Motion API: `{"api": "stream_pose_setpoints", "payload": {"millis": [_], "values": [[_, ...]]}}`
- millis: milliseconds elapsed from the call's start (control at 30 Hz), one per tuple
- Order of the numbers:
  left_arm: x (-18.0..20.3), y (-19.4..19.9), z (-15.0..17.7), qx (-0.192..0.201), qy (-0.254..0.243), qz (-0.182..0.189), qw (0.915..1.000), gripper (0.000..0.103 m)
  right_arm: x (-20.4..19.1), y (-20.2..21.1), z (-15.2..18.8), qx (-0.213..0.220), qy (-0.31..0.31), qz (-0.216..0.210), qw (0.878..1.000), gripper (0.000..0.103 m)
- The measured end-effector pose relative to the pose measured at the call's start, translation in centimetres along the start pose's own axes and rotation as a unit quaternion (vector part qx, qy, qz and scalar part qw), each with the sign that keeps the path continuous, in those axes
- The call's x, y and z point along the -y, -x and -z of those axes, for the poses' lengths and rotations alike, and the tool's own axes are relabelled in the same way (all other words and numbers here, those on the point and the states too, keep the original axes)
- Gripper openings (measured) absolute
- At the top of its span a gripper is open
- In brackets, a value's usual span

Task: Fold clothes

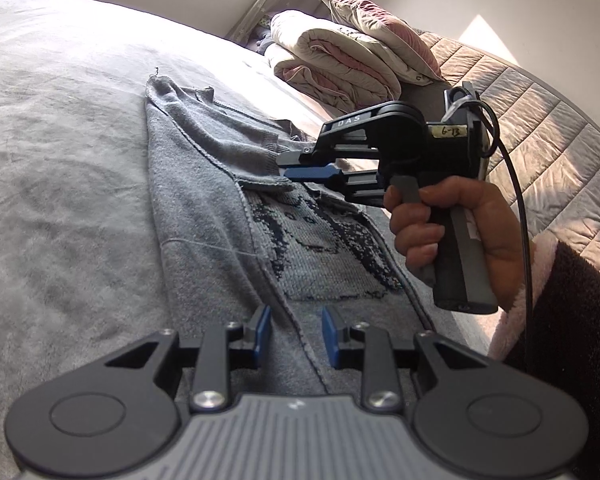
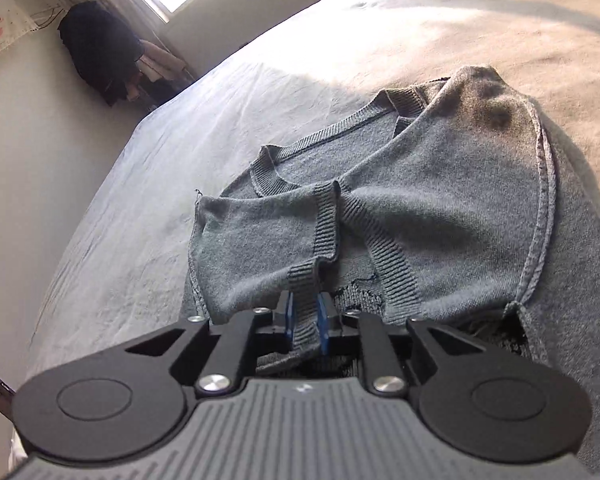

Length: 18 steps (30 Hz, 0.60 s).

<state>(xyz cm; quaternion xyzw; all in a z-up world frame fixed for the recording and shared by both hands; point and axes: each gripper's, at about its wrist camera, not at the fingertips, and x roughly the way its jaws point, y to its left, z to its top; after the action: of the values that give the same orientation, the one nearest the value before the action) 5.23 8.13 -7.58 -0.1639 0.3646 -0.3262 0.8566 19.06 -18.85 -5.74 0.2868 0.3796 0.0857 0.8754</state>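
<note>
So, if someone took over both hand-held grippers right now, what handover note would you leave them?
Right hand-held gripper: shut on the ribbed cuff of the grey sweater.
Left hand-held gripper: open over the sweater's lower part, gripping nothing.
The sweater lies on the bed, inside out.
Done: both sleeves drawn in over the body.
Left: lay this sleeve flat, then fold the body.
</note>
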Motion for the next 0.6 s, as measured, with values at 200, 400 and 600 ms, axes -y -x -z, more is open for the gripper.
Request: {"api": "stream_pose_setpoints", "payload": {"millis": [200,400,600], "values": [[0.0,-0.1,0.0,-0.001,0.005,0.001,1.0000,0.028,1.3,-2.0,-2.3,0.019,-0.053,0.001,0.998,0.052],[0.0,-0.3,0.0,0.000,0.006,0.003,1.0000,0.027,0.6,-4.0,-2.3,0.035,-0.040,0.010,0.999,0.010],[-0.1,-0.5,0.0,-0.005,0.007,0.009,0.9999,0.027,-1.3,-3.5,-3.1,0.097,0.040,0.033,0.994,0.007]]}}
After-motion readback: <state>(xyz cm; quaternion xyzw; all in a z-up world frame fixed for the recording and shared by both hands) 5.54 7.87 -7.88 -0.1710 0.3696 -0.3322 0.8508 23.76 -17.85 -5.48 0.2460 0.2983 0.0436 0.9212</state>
